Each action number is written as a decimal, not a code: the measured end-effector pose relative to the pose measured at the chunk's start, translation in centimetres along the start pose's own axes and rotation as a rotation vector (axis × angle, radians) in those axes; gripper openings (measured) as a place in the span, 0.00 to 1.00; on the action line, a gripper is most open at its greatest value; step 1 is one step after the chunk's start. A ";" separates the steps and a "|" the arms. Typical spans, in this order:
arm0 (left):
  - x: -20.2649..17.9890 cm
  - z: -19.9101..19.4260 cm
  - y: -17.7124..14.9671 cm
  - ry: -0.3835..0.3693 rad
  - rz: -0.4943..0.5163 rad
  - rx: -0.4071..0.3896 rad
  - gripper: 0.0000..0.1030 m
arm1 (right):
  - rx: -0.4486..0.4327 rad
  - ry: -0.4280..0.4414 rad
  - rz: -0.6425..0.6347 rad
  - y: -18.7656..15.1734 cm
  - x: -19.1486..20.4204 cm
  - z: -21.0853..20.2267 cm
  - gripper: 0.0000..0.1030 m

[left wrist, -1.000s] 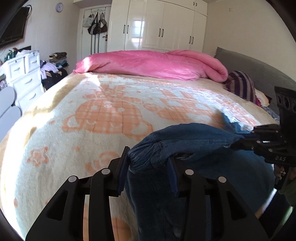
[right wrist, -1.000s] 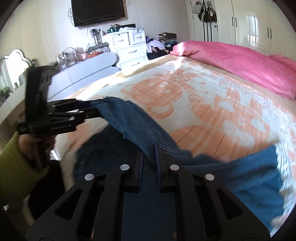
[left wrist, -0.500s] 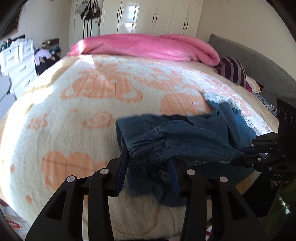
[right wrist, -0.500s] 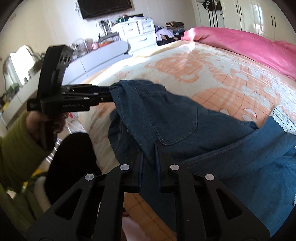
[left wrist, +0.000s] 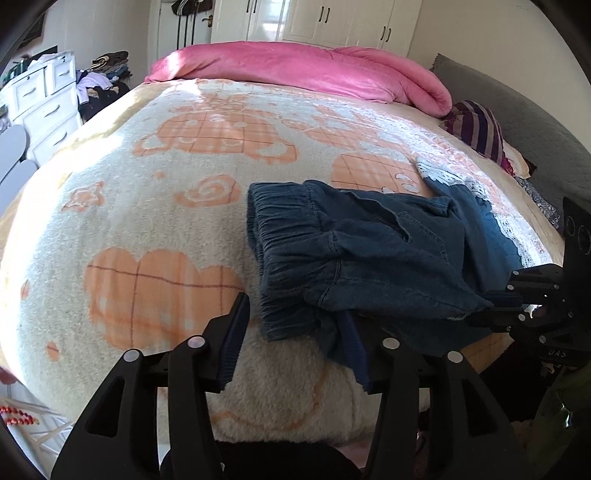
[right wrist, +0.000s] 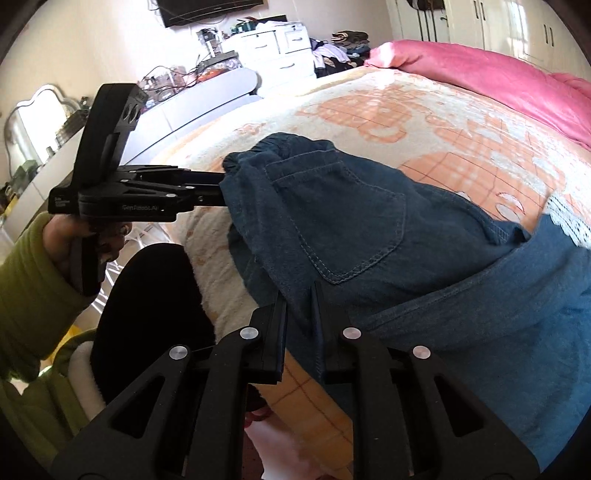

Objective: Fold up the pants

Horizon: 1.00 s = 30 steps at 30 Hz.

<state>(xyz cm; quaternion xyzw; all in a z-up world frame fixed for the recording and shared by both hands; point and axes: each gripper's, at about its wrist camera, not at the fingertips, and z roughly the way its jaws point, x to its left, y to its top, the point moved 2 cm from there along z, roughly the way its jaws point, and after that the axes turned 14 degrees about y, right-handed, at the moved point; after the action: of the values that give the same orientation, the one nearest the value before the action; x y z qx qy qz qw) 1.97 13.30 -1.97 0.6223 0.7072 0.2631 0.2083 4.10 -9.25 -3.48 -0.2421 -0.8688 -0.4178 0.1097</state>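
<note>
A home bedroom is shown: a bed [left wrist: 155, 206] covered by a cream-and-orange blanket, a pink duvet [left wrist: 303, 70] piled at top centre, white wardrobes [left wrist: 332, 18] behind, a white dresser [left wrist: 40, 99] at upper left, a wall-mounted television [right wrist: 210, 9].

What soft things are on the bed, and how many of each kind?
Jeans: 1
Pink duvet: 1
Striped pillow: 1
Patterned blanket: 1
Total: 4
</note>
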 end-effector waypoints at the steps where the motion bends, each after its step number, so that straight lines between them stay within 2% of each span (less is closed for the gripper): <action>1: 0.2 0.0 0.0 0.003 -0.002 0.007 0.51 | 0.014 -0.007 -0.006 -0.1 0.0 0.3 0.08; 5: 0.9 -0.6 -0.3 0.019 -0.016 0.017 0.52 | 0.057 -0.015 0.019 -0.7 -0.5 1.6 0.10; 7: 1.6 -1.8 -0.2 0.034 -0.036 -0.003 0.51 | 0.062 -0.008 0.031 -0.9 -0.5 1.9 0.11; 11: 2.1 -4.1 0.8 0.013 -0.059 -0.061 0.51 | 0.060 0.003 0.041 -1.1 -0.5 1.7 0.11; 16: -0.8 -3.9 2.7 -0.090 -0.056 -0.096 0.51 | 0.061 0.009 0.043 -1.1 -0.3 1.6 0.15; 20: -3.4 -2.0 2.9 -0.111 -0.020 -0.061 0.51 | 0.060 0.022 0.044 -1.2 0.1 1.1 0.18; 24: -4.1 0.8 1.4 -0.030 0.025 0.017 0.51 | 0.048 0.035 0.041 -1.4 0.9 0.1 0.18; 30: -3.3 1.1 0.1 0.026 0.043 0.023 0.51 | -0.025 0.003 0.029 0.2 1.2 -1.6 0.28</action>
<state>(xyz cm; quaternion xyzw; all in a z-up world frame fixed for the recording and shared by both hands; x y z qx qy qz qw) 3.19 10.12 -2.83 0.6363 0.6993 0.2672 0.1864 3.10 -9.98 -1.91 -0.2555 -0.8596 -0.4276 0.1140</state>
